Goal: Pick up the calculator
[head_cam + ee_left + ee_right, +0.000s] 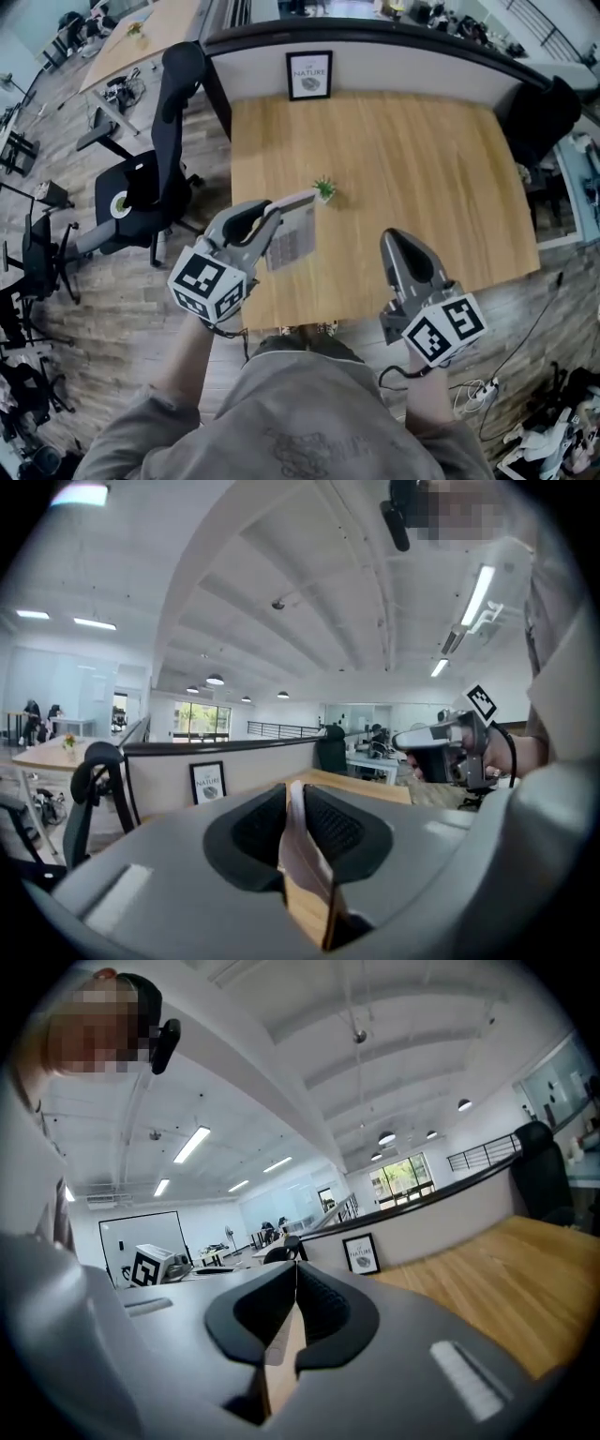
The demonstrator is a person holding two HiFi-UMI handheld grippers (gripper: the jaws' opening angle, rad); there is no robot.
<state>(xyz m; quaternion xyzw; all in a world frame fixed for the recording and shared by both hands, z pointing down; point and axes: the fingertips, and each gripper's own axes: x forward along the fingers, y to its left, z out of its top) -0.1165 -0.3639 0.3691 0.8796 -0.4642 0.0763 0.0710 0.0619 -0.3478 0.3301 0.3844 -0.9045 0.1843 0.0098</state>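
Observation:
The calculator (pixel 292 232) is a flat grey slab with rows of keys. It hangs tilted above the wooden table (pixel 431 159), and my left gripper (pixel 277 208) is shut on its left edge. In the left gripper view the calculator (pixel 300 850) shows edge-on as a thin pale strip pinched between the dark pads. My right gripper (pixel 395 237) is raised at the right over the table's front edge, jaws shut with nothing between them. The right gripper view shows those pads (pixel 319 1307) meeting at their tips, with only tabletop behind.
A small green plant (pixel 324 188) stands on the table just beyond the calculator. A framed sign (pixel 309 75) leans against the partition at the table's far edge. A black office chair (pixel 155 178) stands at the table's left, and another dark chair (pixel 544 117) at the far right.

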